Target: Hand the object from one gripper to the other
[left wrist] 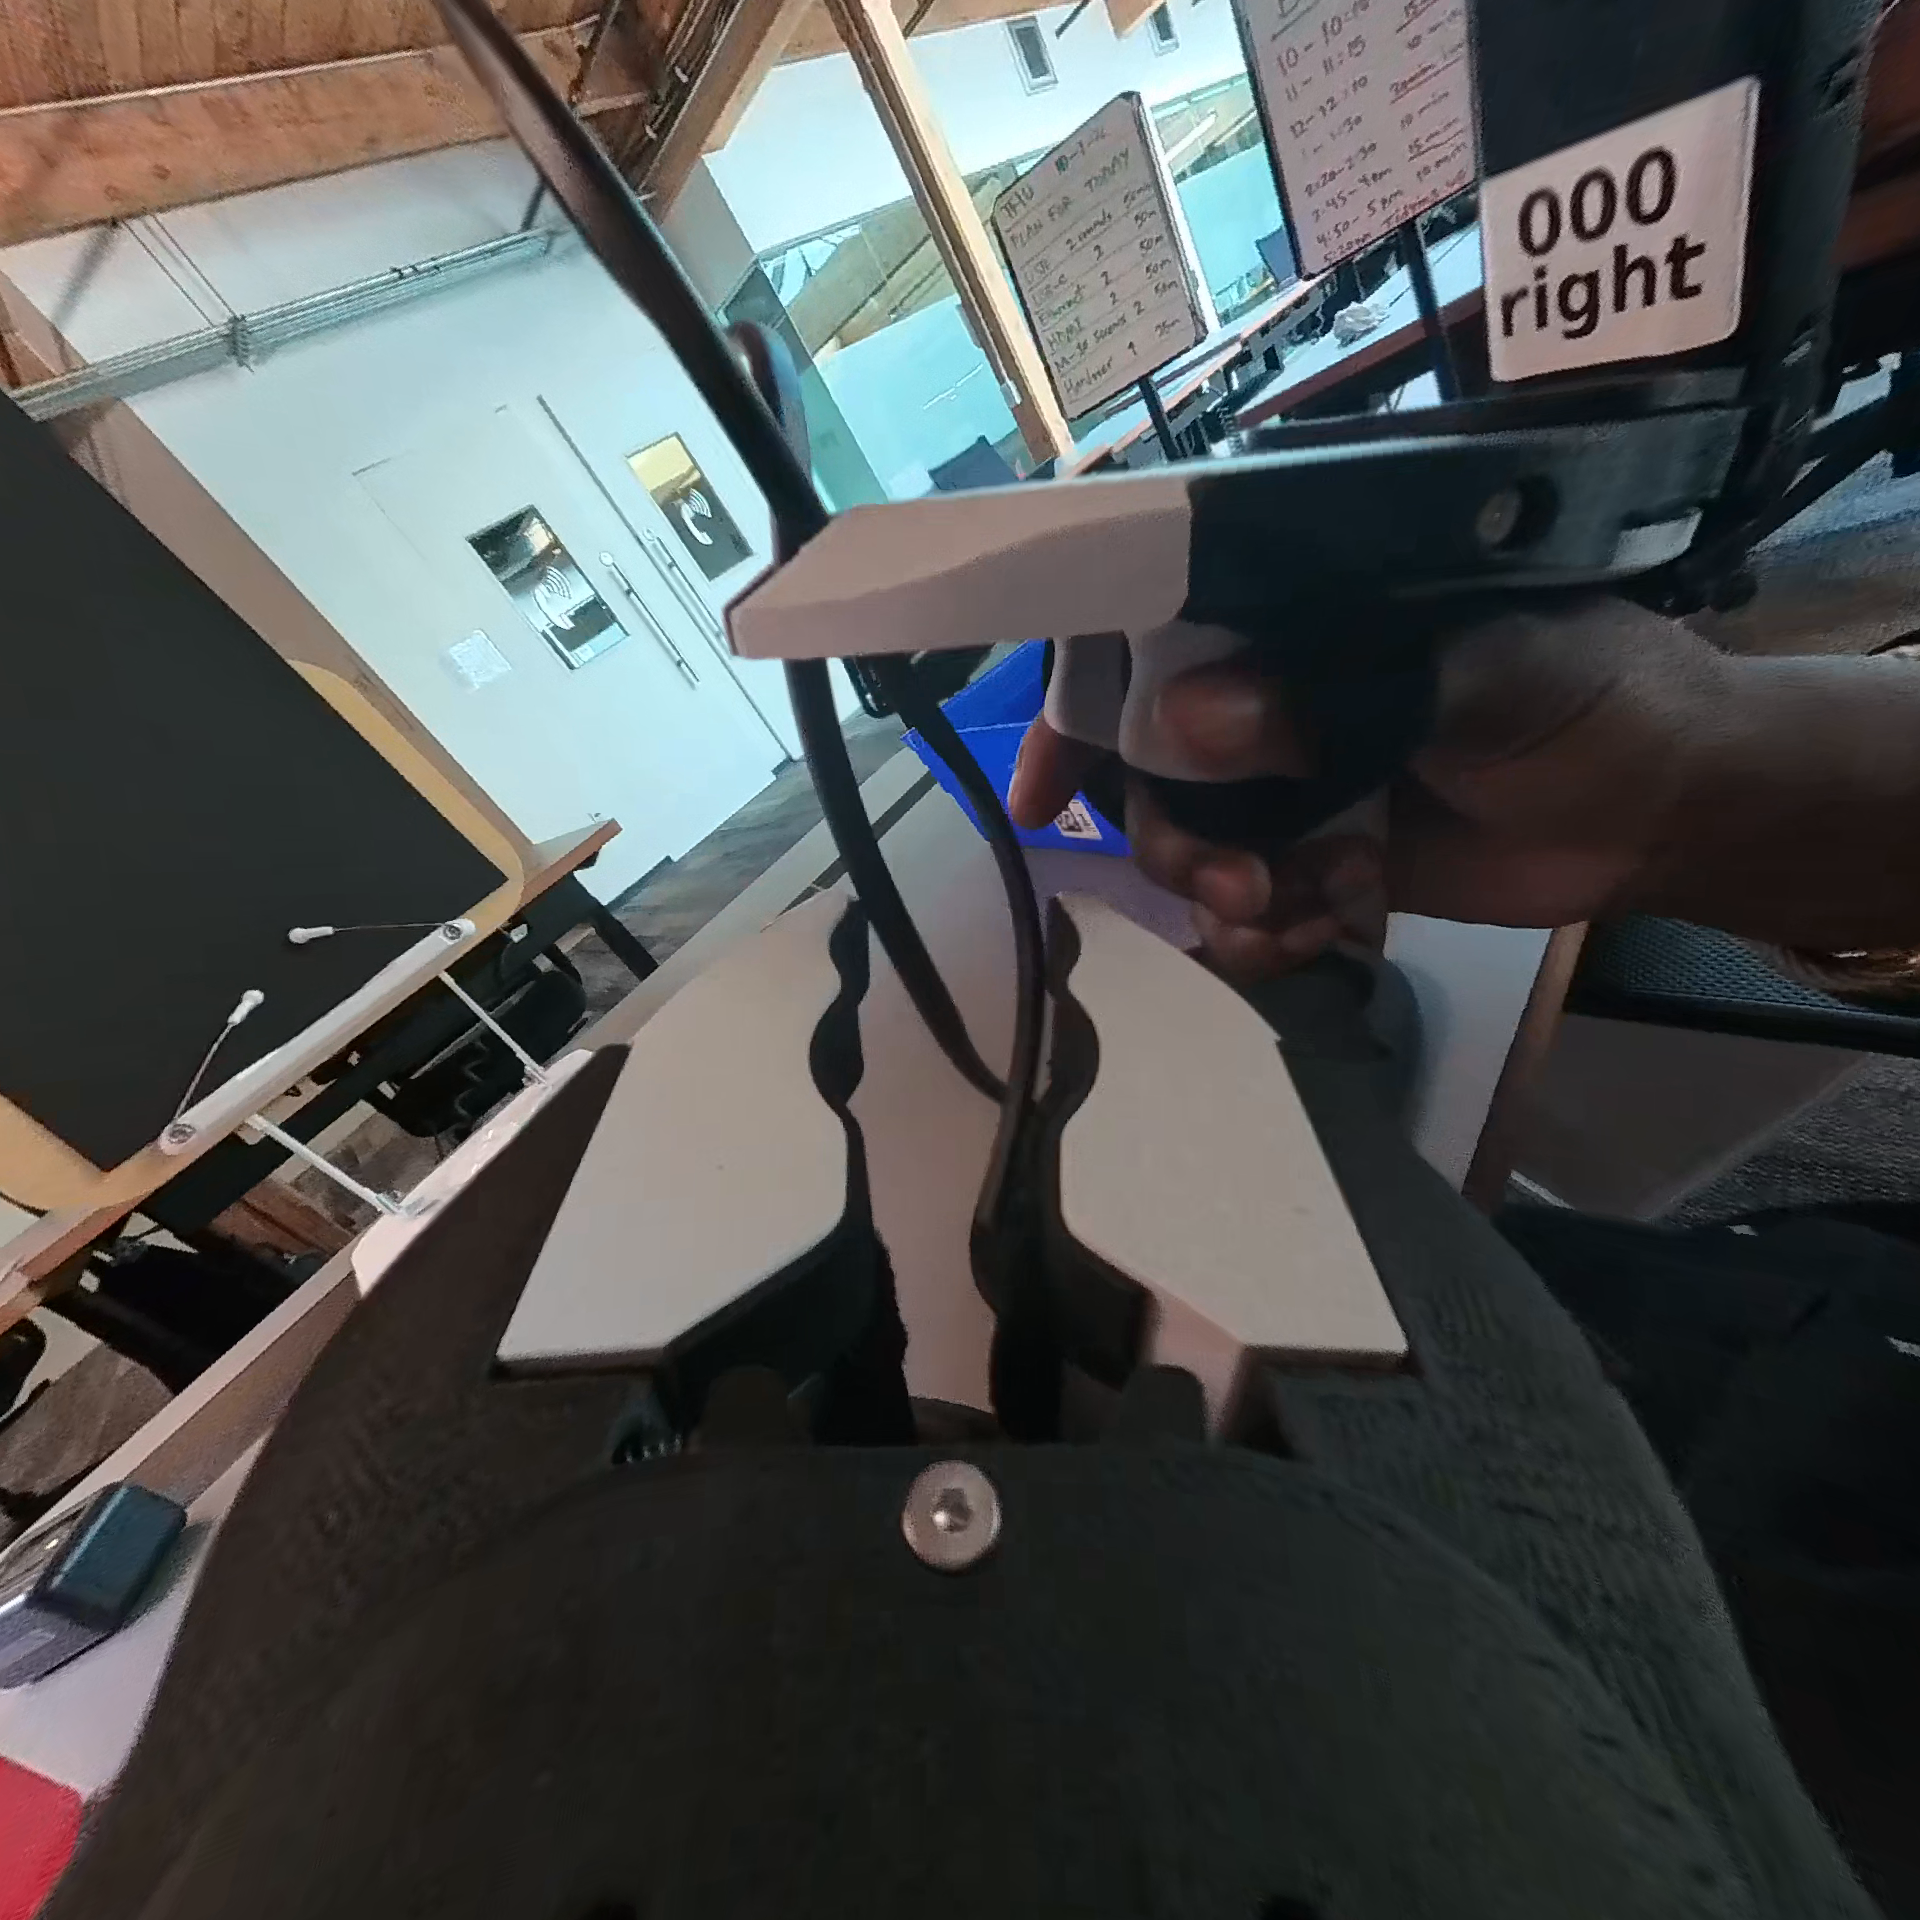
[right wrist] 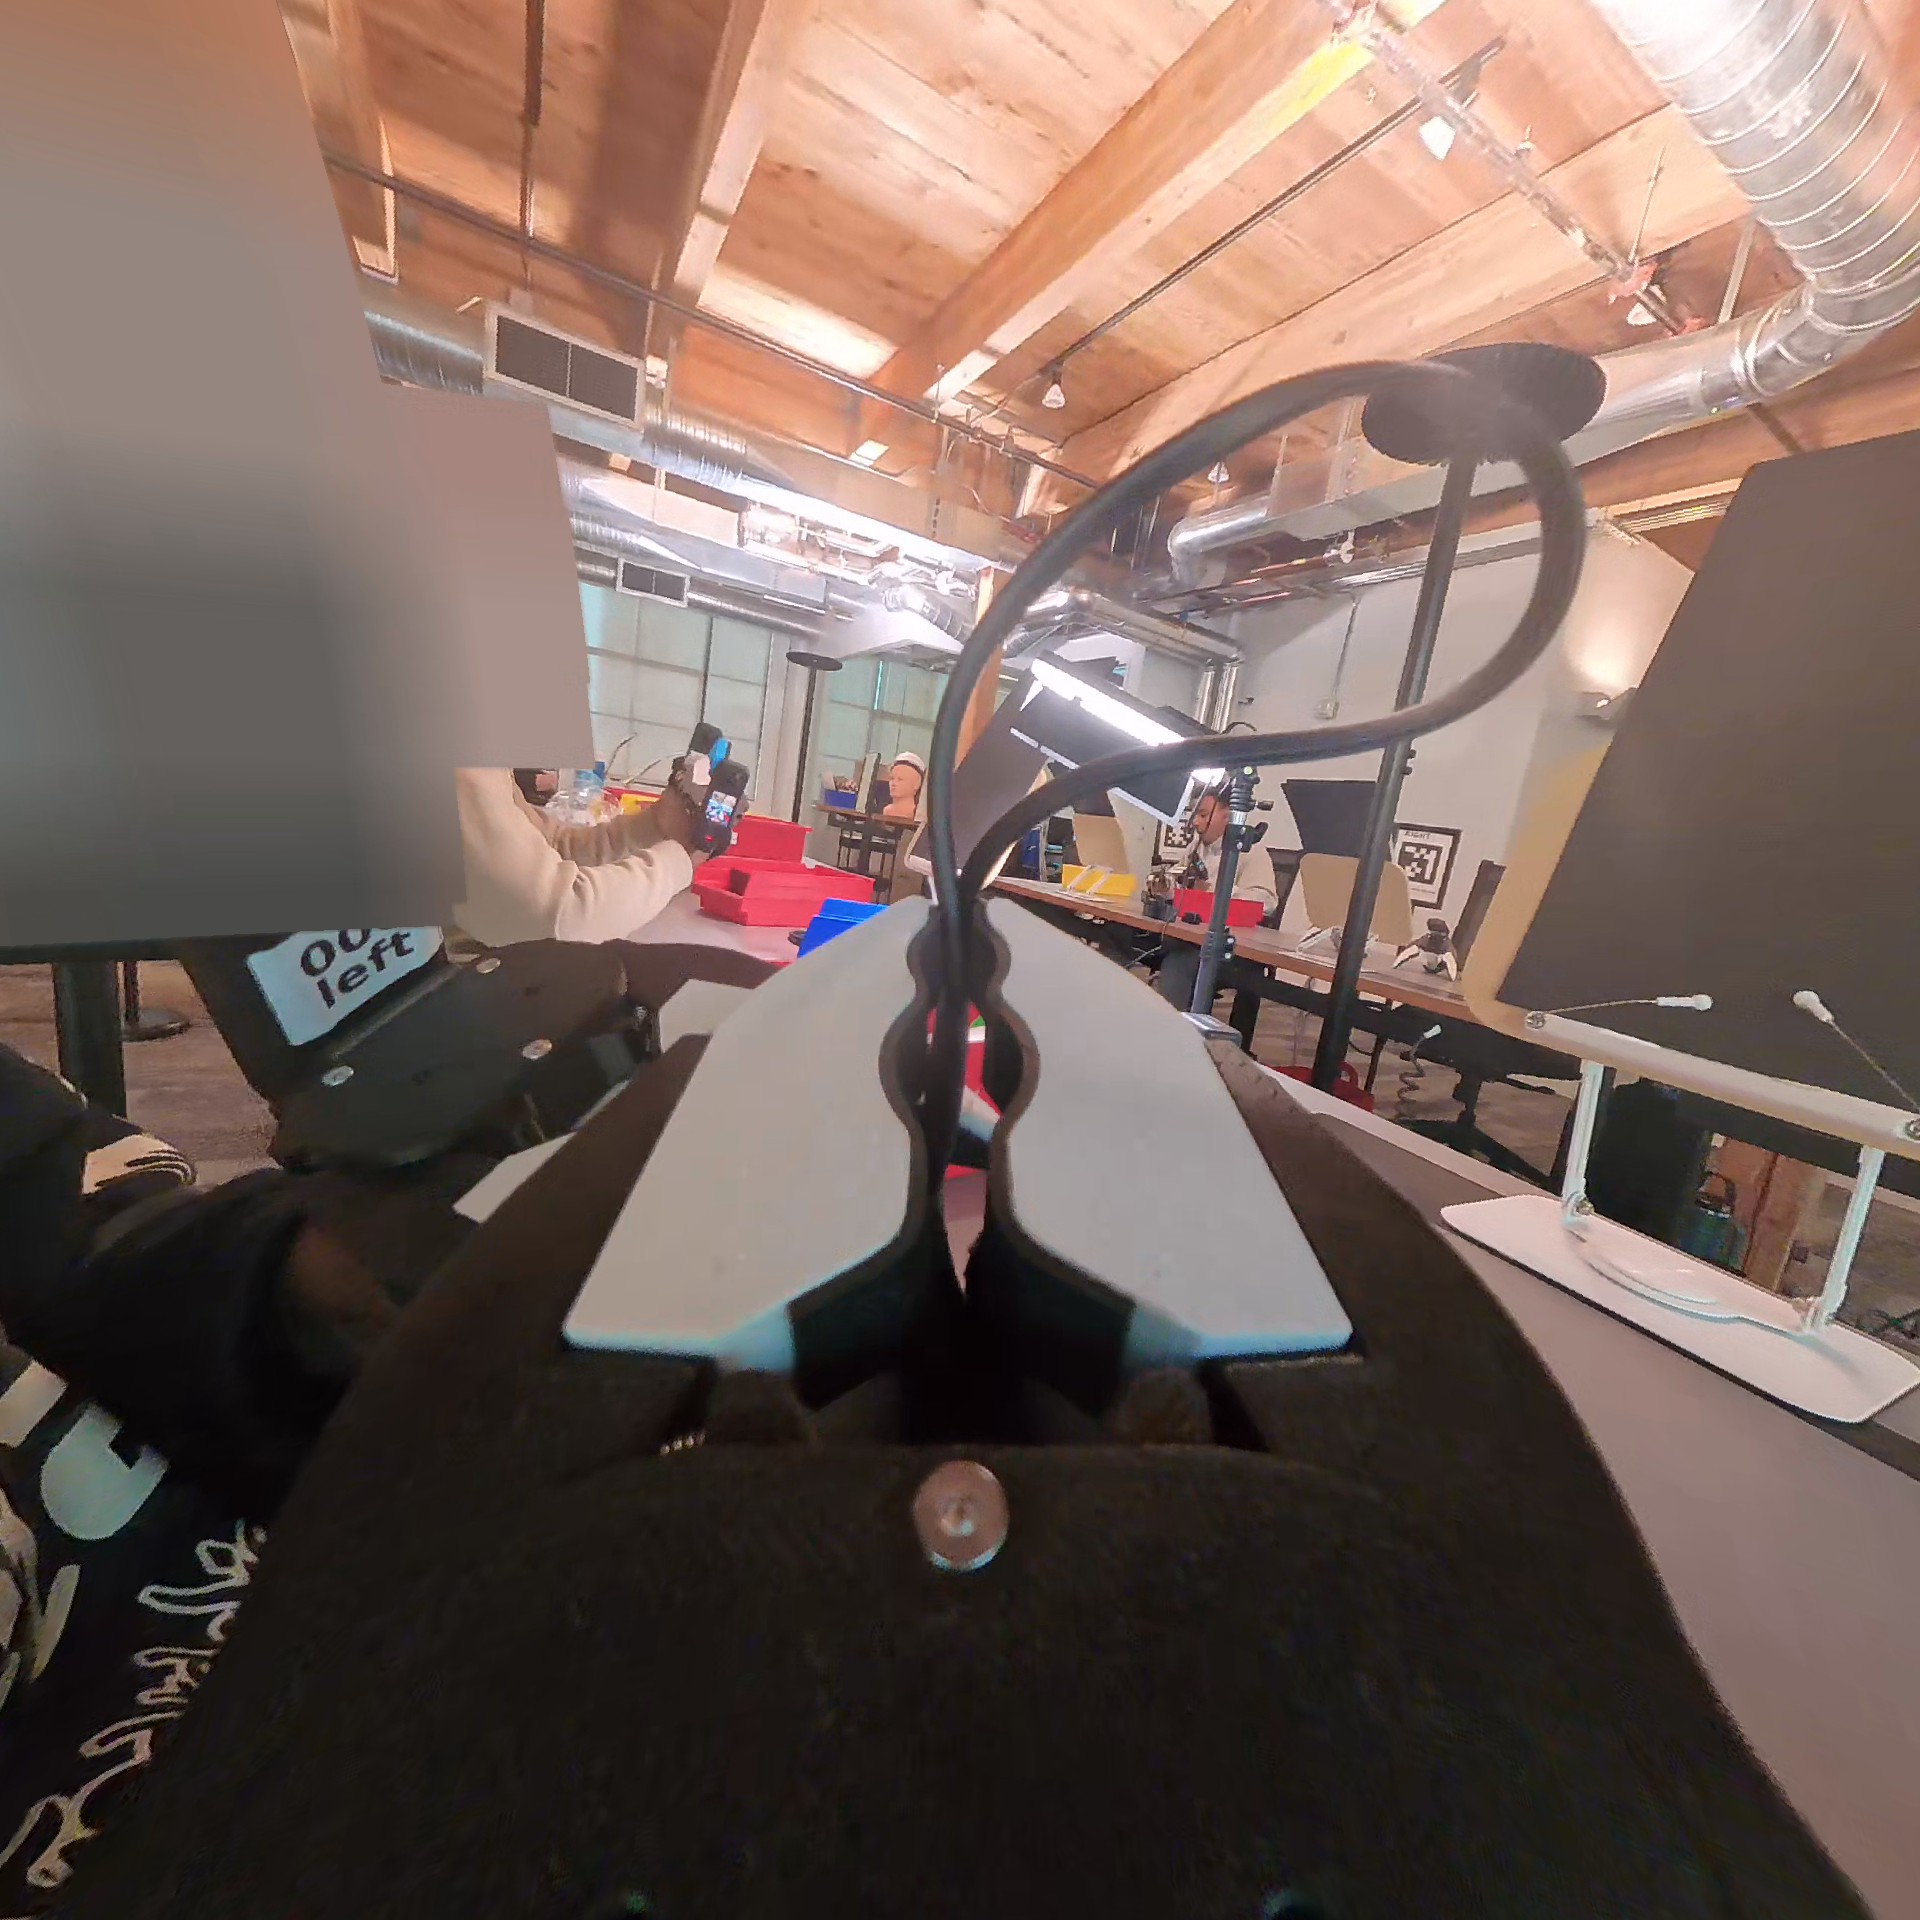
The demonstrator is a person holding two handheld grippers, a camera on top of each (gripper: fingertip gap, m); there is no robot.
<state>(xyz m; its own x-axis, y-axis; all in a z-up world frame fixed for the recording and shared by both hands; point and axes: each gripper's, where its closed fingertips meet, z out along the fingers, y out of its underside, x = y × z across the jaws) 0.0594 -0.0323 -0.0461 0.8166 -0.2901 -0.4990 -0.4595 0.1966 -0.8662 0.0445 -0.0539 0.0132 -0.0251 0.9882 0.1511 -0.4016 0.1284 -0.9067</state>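
Note:
A black cable [right wrist: 1571, 540] with a round black disc [right wrist: 1486, 400] at its end loops up above my right gripper [right wrist: 951, 920], which is shut on it at the fingertips. In the left wrist view the cable [left wrist: 821, 748] runs down between the fingers of my left gripper [left wrist: 951, 914]. The jaws stand apart, and the cable rests against the right finger [left wrist: 1195, 1143]. My right gripper [left wrist: 790, 613] hovers just above and ahead of the left one, held by a hand [left wrist: 1455, 790]. The left gripper's black body [right wrist: 447, 1060] shows low at the left of the right wrist view.
A grey table [right wrist: 1662, 1507] lies below. A black panel on a white stand [right wrist: 1766, 727] stands to one side; it also shows in the left wrist view [left wrist: 156, 779]. There is a blue bin [left wrist: 997, 727], red bins [right wrist: 769, 883], a light-stand pole [right wrist: 1392, 831] and whiteboards [left wrist: 1101, 260]. People sit at far tables. The grippers' ends are close to 6 centimetres from one another.

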